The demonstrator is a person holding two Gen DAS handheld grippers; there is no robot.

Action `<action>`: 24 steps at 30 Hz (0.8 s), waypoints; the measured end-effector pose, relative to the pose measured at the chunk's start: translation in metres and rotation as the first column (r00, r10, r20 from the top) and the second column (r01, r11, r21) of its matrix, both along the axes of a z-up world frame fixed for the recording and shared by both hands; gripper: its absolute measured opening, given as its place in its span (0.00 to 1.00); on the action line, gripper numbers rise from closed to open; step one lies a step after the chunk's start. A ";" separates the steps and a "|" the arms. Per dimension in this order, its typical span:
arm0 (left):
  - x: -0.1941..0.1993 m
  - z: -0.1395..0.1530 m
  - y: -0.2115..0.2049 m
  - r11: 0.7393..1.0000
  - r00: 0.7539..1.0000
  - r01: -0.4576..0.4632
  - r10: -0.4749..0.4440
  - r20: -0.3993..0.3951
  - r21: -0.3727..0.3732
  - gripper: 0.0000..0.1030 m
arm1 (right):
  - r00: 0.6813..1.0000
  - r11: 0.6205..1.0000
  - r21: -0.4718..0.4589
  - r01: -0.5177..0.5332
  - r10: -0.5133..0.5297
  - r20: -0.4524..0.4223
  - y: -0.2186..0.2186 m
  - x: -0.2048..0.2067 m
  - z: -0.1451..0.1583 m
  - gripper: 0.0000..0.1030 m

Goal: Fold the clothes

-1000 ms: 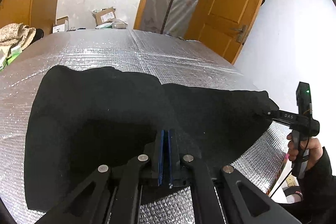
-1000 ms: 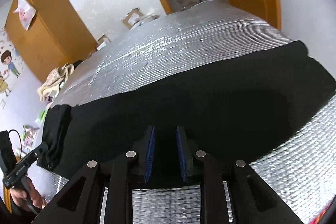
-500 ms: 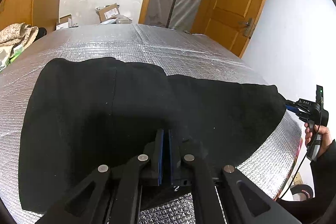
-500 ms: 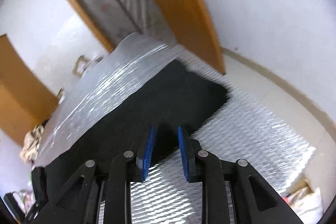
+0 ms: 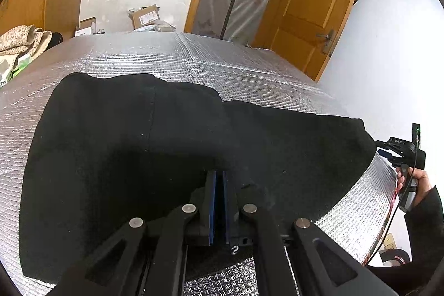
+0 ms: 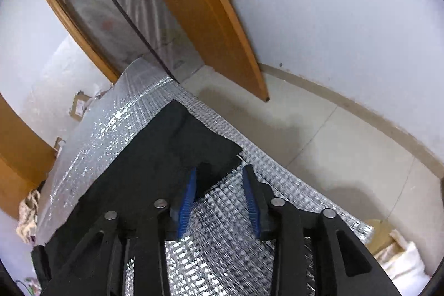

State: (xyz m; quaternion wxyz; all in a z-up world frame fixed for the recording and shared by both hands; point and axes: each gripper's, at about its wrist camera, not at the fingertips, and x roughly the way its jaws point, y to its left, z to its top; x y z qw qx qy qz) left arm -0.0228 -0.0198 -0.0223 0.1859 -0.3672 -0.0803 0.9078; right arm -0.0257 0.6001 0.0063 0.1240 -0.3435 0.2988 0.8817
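Observation:
A black garment [image 5: 138, 157] lies spread flat over the silver foil-covered table [image 5: 194, 60]. In the left wrist view, my left gripper [image 5: 220, 179] is shut on the garment's near edge, and fabric bunches around its blue pads. My right gripper [image 5: 388, 150], held by a person's hand [image 5: 421, 182], sits at the garment's far right end near the table edge. In the right wrist view, the right gripper [image 6: 219, 179] has its jaws opening. A corner of the garment [image 6: 155, 174] lies loose between the blue pads, which do not press on it.
An orange wooden door [image 5: 313, 4] stands open beside a doorway hung with plastic sheet. Cardboard boxes [image 5: 145, 17] sit past the table's far edge and a beige cloth [image 5: 22, 38] at far left. Right of the table are a tiled floor and a white bag [image 6: 402, 260].
My right gripper swung out to the garment's right end, drew it out flat, and its jaws opened off the fabric. My left gripper stayed put, still pinching the near edge.

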 end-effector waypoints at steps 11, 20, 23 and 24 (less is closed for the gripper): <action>0.002 -0.001 -0.002 0.999 1.000 -0.001 0.001 0.005 0.034 0.04 | 0.999 0.987 -0.162 0.000 0.008 0.047 0.014 -0.023 -0.014 0.42; 0.002 -0.001 -0.002 0.999 1.000 -0.003 0.002 0.005 0.044 0.04 | 0.999 0.990 -0.137 -0.028 0.033 0.035 0.004 -0.025 -0.002 0.08; 0.002 -0.002 -0.001 0.999 1.000 -0.003 0.003 0.005 0.046 0.04 | 0.999 0.988 -0.150 -0.039 0.039 -0.001 0.005 -0.023 0.003 0.06; 0.002 -0.002 -0.001 0.999 1.000 -0.004 0.003 0.005 0.046 0.04 | 0.999 0.987 -0.155 -0.043 0.041 -0.015 0.005 -0.021 0.005 0.06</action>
